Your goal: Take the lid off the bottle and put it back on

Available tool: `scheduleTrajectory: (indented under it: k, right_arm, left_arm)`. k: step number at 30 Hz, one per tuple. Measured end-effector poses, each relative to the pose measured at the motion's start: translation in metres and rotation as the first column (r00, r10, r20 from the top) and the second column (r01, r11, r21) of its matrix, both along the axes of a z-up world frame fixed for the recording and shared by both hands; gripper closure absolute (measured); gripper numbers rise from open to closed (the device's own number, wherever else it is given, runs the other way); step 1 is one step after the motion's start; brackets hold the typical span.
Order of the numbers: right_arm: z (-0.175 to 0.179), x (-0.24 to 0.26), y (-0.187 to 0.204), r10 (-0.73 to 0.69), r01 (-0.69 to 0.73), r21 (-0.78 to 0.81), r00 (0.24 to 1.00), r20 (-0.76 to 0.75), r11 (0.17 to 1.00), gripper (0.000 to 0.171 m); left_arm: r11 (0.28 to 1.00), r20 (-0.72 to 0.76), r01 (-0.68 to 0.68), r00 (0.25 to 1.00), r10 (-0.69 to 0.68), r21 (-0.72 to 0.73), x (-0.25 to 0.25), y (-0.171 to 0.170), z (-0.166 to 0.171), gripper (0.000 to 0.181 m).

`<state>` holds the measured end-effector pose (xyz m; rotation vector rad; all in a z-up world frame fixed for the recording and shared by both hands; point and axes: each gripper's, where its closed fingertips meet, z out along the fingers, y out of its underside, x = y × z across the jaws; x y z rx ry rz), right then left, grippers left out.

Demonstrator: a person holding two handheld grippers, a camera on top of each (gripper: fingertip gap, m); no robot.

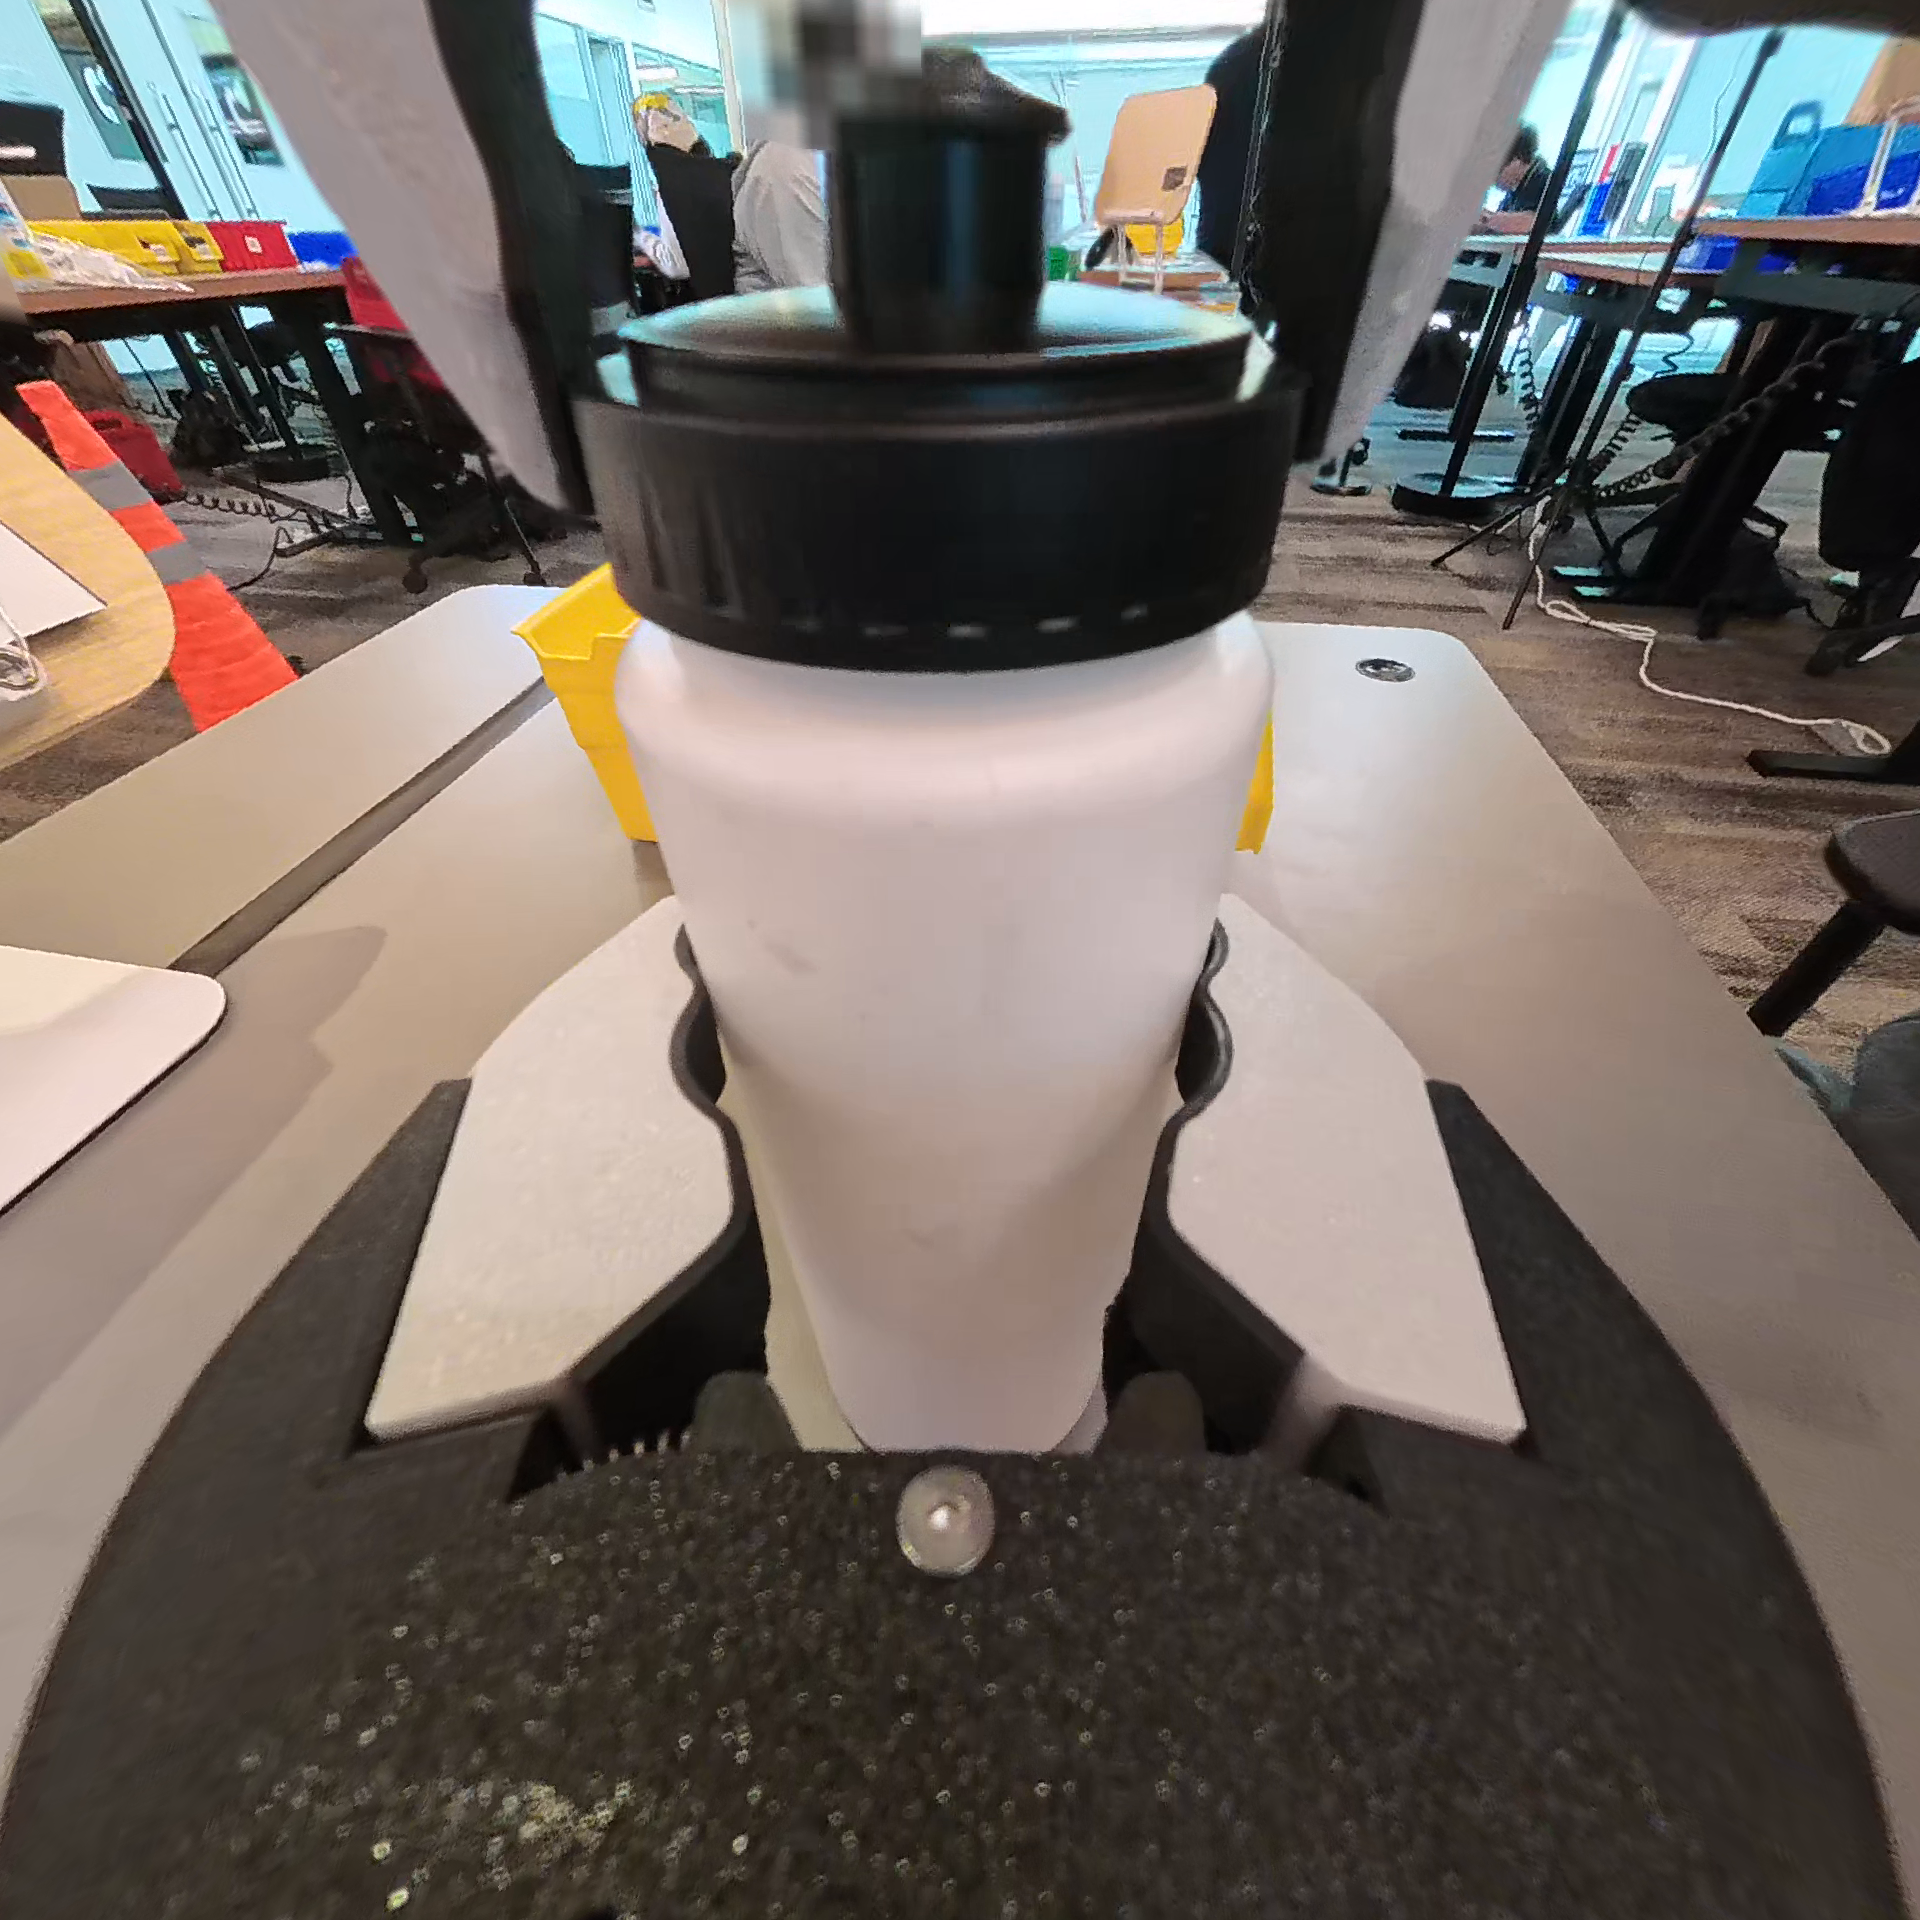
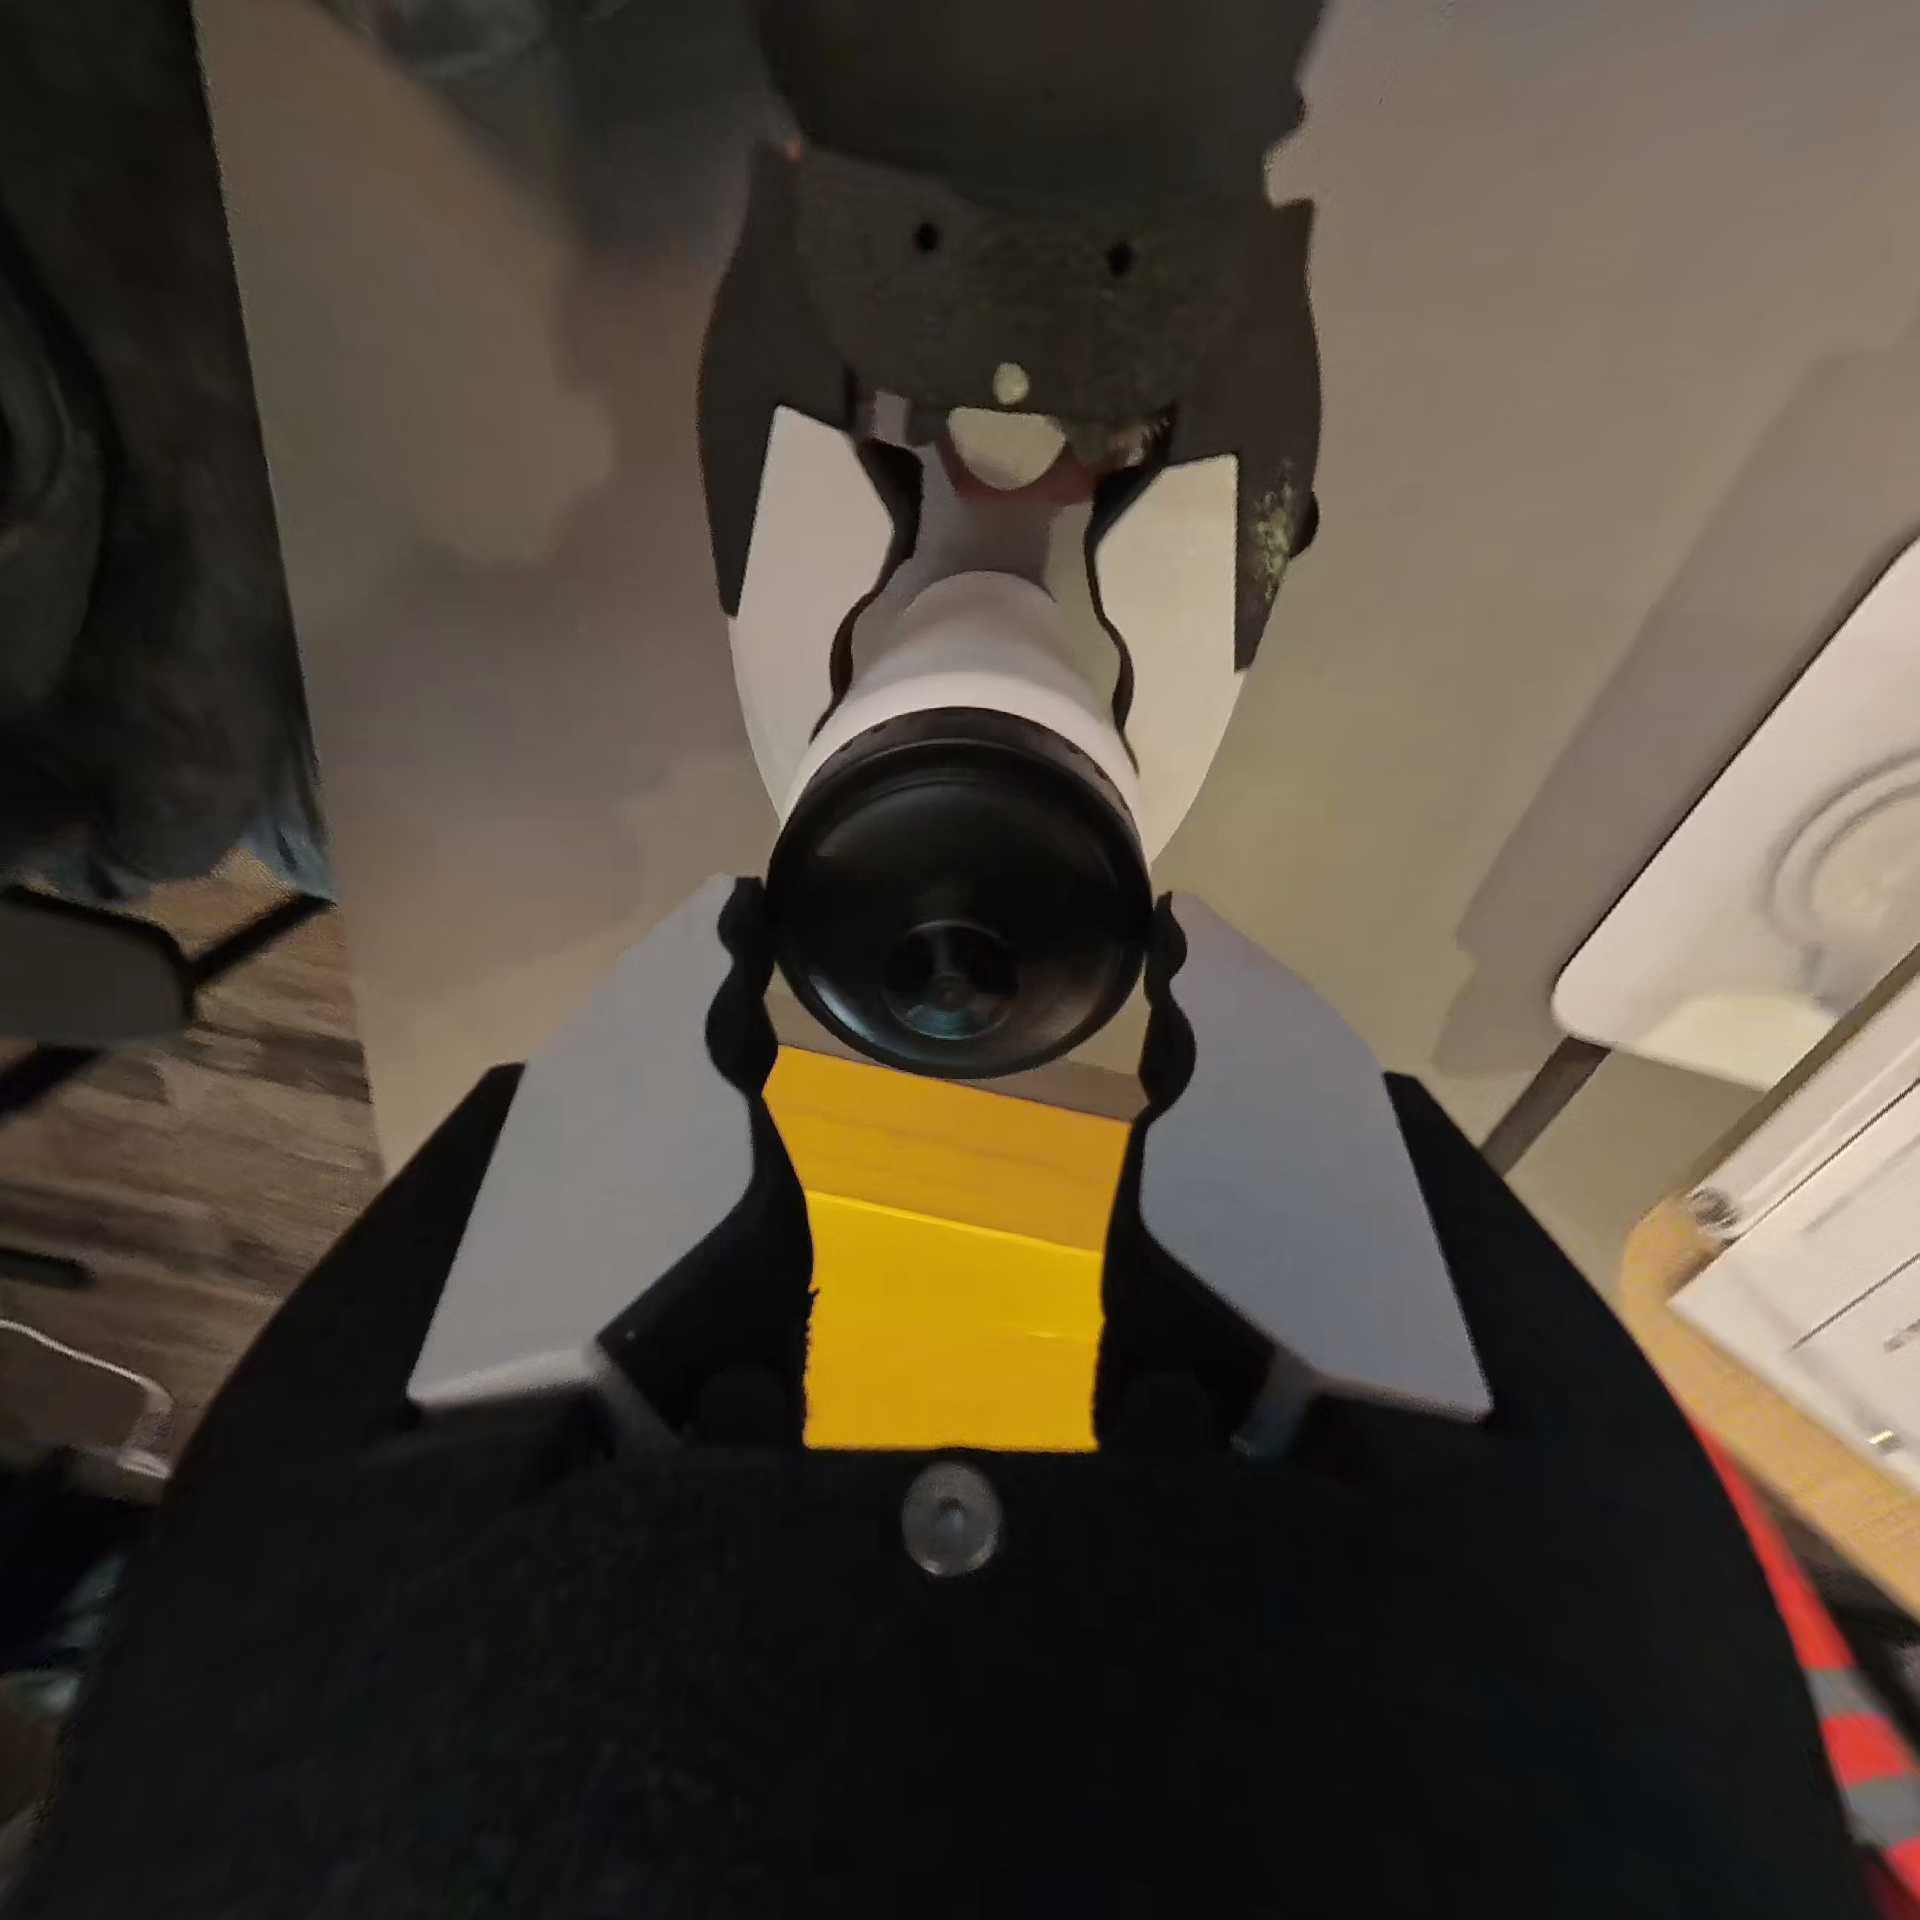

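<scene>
On the left of the left wrist view, a white flat object [image 1: 83, 1049] lies at the table's [image 1: 1455, 831] left edge, with an orange cone [image 1: 177, 561] on the floor beyond. In the middle, the left gripper [image 1: 951, 997] has its jaws closed on the lower body of the white bottle [image 1: 945, 935], which stands upright near the table's far edge. The black lid [image 1: 935, 499] sits on the bottle's neck, its spout pointing up. Just behind the bottle a yellow bin [image 1: 587, 686] rests at the far edge.

In the right wrist view, looking down from above, the right gripper [image 2: 951, 935] brackets the lid [image 2: 956, 904] with one fingertip at each side; the jaws sit at the lid's rim, but whether they press it I cannot tell. The bottle [image 2: 966, 655] and the left gripper [image 2: 982, 623] holding it show beyond, the yellow bin [image 2: 951, 1299] below.
</scene>
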<state>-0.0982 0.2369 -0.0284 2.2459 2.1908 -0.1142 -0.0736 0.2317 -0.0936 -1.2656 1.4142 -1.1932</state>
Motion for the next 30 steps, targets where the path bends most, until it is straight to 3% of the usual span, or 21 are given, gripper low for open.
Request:
scheduleTrajectory:
  k: [4, 7, 13, 16, 18, 21, 24, 27, 30]
  right_arm:
    - [0.0, 0.001, 0.0, -0.233, 0.233, 0.012, 0.972, 0.023, 0.972, 0.102]
    - [0.0, 0.001, 0.0, -0.436, 0.436, 0.016, 0.9, 0.011, 0.9, 0.102]
    - [0.0, 0.001, 0.006, -0.805, 0.804, -0.028, 0.593, -0.031, 0.594, 0.101]
    - [0.0, 0.0, 0.006, -0.893, 0.893, -0.028, 0.45, -0.002, 0.45, 0.101]
    - [0.0, 0.0, 0.004, -0.913, 0.914, -0.024, 0.406, 0.029, 0.405, 0.101]
    - [0.0, 0.002, -0.003, -0.888, 0.891, -0.028, 0.455, 0.068, 0.454, 0.101]
    - [0.004, 0.003, -0.011, -0.706, 0.711, -0.058, 0.703, 0.087, 0.701, 0.093]
    - [0.013, 0.01, -0.015, -0.325, 0.328, -0.02, 0.942, 0.081, 0.945, 0.076]
    - [0.023, 0.01, -0.015, 0.043, -0.045, 0.047, 0.999, 0.028, 0.998, 0.084]
  left_arm:
    - [1.0, 0.008, -0.001, 1.0, 0.001, 0.003, 0.001, 0.0, 0.0, 0.095]
    - [1.0, -0.003, -0.007, 1.0, 0.007, 0.006, 0.001, 0.001, 0.0, 0.095]
    - [0.999, 0.032, -0.009, 0.999, 0.01, -0.037, 0.002, 0.006, 0.001, 0.095]
    - [0.999, 0.025, -0.009, 1.0, 0.01, -0.031, 0.002, 0.006, 0.001, 0.095]
    - [1.0, 0.02, -0.007, 1.0, 0.008, -0.02, 0.002, 0.004, 0.001, 0.095]
    - [1.0, 0.016, -0.005, 1.0, 0.005, 0.005, 0.002, 0.001, 0.0, 0.095]
    - [1.0, 0.006, -0.001, 1.0, 0.001, 0.014, 0.001, -0.001, 0.0, 0.095]
    - [1.0, 0.001, 0.005, 1.0, -0.006, 0.024, 0.0, -0.004, 0.0, 0.095]
    - [1.0, 0.002, 0.019, 1.0, -0.019, 0.015, -0.001, -0.005, 0.0, 0.095]
